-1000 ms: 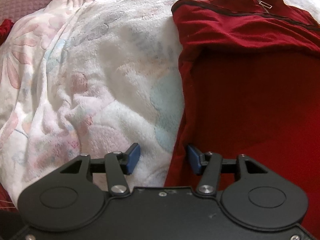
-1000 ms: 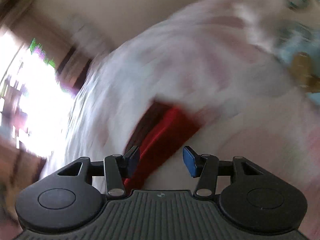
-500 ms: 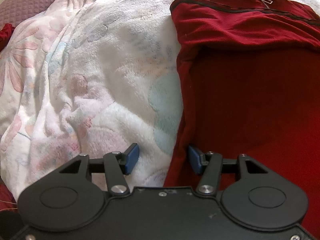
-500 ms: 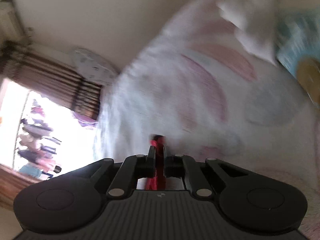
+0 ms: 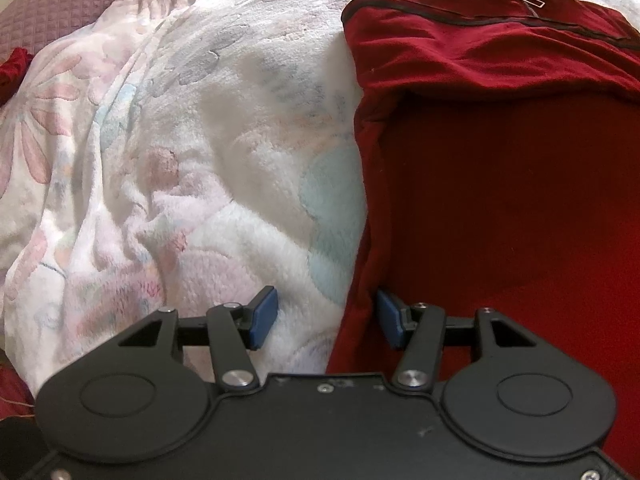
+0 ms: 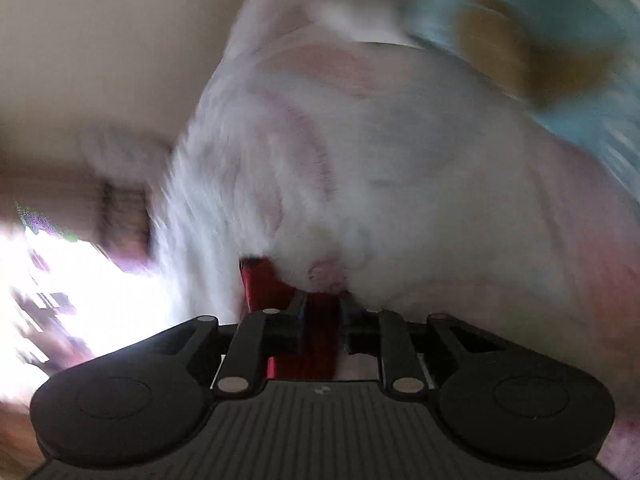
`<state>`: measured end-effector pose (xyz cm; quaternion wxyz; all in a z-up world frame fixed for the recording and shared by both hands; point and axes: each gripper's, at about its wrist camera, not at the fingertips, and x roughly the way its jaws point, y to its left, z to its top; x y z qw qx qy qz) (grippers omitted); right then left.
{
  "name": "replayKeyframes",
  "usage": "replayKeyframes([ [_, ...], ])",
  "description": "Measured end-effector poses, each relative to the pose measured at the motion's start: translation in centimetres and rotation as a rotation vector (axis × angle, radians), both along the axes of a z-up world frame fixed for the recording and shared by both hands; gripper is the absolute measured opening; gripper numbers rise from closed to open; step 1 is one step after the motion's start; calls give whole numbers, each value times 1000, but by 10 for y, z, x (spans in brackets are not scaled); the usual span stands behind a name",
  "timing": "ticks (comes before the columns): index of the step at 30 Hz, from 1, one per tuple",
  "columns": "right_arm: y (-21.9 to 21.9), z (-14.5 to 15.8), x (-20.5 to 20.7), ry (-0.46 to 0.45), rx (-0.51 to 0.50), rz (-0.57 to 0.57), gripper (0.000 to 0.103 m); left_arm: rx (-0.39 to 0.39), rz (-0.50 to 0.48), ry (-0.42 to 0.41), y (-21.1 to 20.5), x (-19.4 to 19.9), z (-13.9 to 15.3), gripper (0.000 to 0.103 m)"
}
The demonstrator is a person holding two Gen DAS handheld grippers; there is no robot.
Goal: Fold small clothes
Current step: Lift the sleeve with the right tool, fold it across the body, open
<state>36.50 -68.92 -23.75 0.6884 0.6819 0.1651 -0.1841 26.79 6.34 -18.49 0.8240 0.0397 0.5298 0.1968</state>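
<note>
A dark red zip-neck top (image 5: pixel 500 184) lies spread on a fluffy floral blanket (image 5: pixel 192 152), its collar and zipper pull at the far right. My left gripper (image 5: pixel 326 318) is open and straddles the top's left side edge near the hem, its right pad over the red cloth. In the blurred right wrist view, my right gripper (image 6: pixel 322 320) is shut on a strip of the red cloth (image 6: pixel 260 280), with the blanket (image 6: pixel 380 168) just beyond.
A purple quilted cover (image 5: pixel 60 4) lies at the far left, with a scrap of red fabric (image 5: pixel 14 66) beside it. The right wrist view shows a beige wall (image 6: pixel 112 48) and a bright window (image 6: pixel 72 280) at the left.
My right gripper went from open over the red cloth to shut on it, and its view has swung about. My left gripper has barely moved and stays open.
</note>
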Motion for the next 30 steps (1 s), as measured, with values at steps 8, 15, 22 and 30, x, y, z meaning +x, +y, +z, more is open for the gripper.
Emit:
replayKeyframes([
  [8,20,3,-12,-22,-73,12,45,14,0,3,-3,1,-1,55],
  [15,19,6,0,-55,-162,-5,36,5,3,-1,0,-1,2,57],
  [22,26,22,-5,-59,-226,26,7,12,-5,-14,9,1,13,57],
  [30,106,104,10,-173,-555,261,6,21,14,-96,47,10,36,56],
])
